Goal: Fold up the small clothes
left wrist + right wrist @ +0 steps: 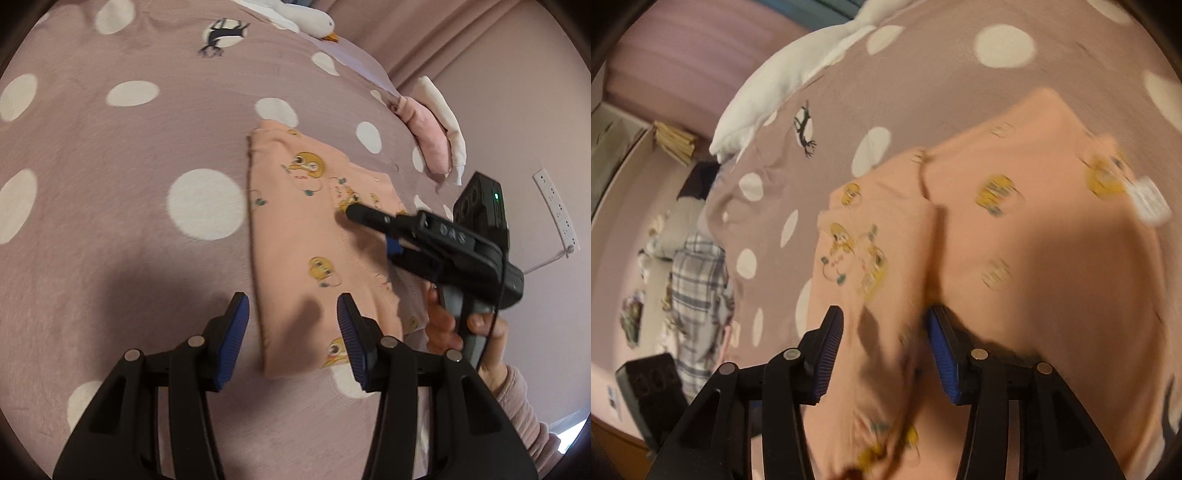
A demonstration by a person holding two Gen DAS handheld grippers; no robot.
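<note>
A peach garment (303,229) printed with yellow cartoon figures lies folded on a mauve bedspread with white dots (110,221). My left gripper (291,306) is open just above the garment's near left corner, its blue pads touching nothing. In the left wrist view, a hand holds my right gripper (369,232) over the garment's right side. In the right wrist view, a loose fold of the garment (1034,240) lies between the fingers of my right gripper (884,332). That gripper is open and its pads stand clear of the cloth. This view is blurred.
A white goose plush (306,18) lies at the far edge of the bed. Folded pink and white clothes (432,140) sit at the bed's right edge, near a wall power strip (557,214). Plaid fabric (698,288) lies on the floor beyond the bed.
</note>
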